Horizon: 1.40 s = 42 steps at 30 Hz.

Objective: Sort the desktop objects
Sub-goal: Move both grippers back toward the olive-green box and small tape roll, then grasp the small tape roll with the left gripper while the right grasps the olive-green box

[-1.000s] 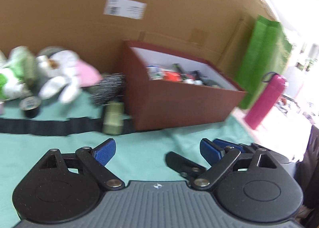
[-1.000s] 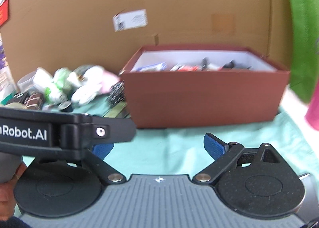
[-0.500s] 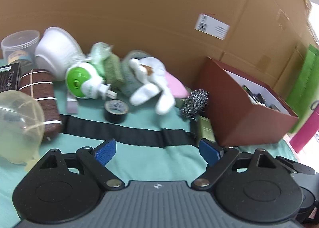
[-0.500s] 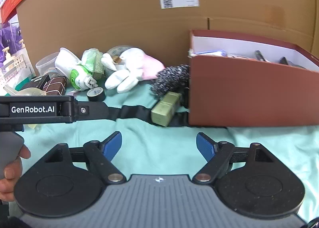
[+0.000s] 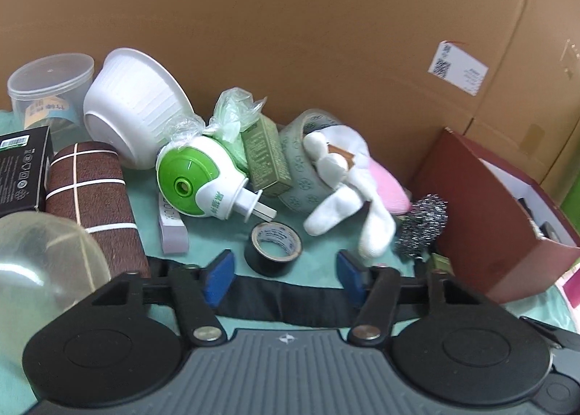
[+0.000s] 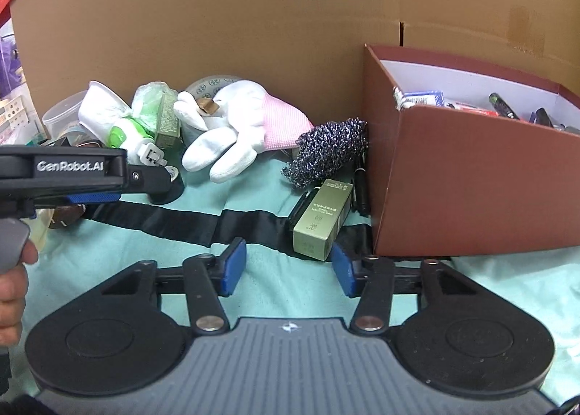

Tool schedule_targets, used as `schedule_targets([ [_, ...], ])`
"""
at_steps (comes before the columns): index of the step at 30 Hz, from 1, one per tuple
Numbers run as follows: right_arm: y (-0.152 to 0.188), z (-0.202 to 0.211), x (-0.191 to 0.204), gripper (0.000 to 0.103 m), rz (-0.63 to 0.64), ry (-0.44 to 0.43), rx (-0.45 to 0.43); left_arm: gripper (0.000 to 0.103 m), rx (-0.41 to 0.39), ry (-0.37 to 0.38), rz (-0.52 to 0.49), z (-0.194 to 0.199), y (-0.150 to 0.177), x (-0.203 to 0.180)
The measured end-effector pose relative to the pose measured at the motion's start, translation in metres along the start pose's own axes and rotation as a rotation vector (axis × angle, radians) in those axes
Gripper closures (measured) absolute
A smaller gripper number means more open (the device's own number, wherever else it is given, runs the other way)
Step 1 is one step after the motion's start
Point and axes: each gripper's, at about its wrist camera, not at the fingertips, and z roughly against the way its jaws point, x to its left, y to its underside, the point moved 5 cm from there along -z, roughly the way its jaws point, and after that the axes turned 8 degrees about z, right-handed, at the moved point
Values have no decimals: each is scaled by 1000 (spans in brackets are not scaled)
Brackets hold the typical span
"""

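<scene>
Black tape roll (image 5: 272, 249) lying flat on the teal cloth (image 5: 170, 306) near the cardboard wall, just ahead between wide-apart, empty left gripper (image 5: 282, 275) fingers; right gripper (image 6: 288, 267) likewise apart, farther off.

the left gripper (image 5: 282, 277), a black two-finger tool with blue rubber pads (image 5: 217, 279) on grey-ribbed housing, has its jaws spread wide with nothing between them, and it points forward and slightly down, held low. seen from the right wrist camera, that same left gripper (image 6: 94, 197) reaches in from the left edge side-on, and the person's bare hand (image 6: 12, 291) wraps its grey handle with fingers curled. the right gripper (image 6: 286, 272), of the same black build with blue pads (image 6: 233, 266), is likewise parted wide and empty, held level and aimed straight ahead.
</scene>
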Motion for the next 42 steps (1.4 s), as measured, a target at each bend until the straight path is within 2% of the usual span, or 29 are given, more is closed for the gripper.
schedule_targets([
  [7,-3,-7,-2,58,-37,21,-11,49,17,-3,14,-17,-8,2],
  [9,-3,-9,-4,63,-51,30,-15,51,34,-3,4,-23,-7,2],
  [10,-3,-9,-6,68,-57,35,-18,53,24,-10,-6,-24,-7,2],
  [11,-2,-8,-7,74,-63,38,-17,60,23,-26,-20,-25,-7,1],
  [13,-1,-7,-10,79,-75,37,-18,60,22,-34,-39,-25,-8,1],
  [18,1,1,-9,80,-58,35,-20,61,41,-18,-61,-16,-4,0],
  [21,6,13,-7,81,-45,21,-18,61,76,27,-81,-5,7,-6],
  [29,32,64,-2,82,28,-46,23,60,146,125,-252,40,55,-31],
  [35,43,66,-6,81,20,-34,59,60,145,103,-289,42,67,-41],
  [39,42,59,-2,80,37,-26,56,51,150,102,-267,37,67,-42],
  [42,39,52,-3,80,29,-23,55,48,136,87,-273,35,66,-43],
])
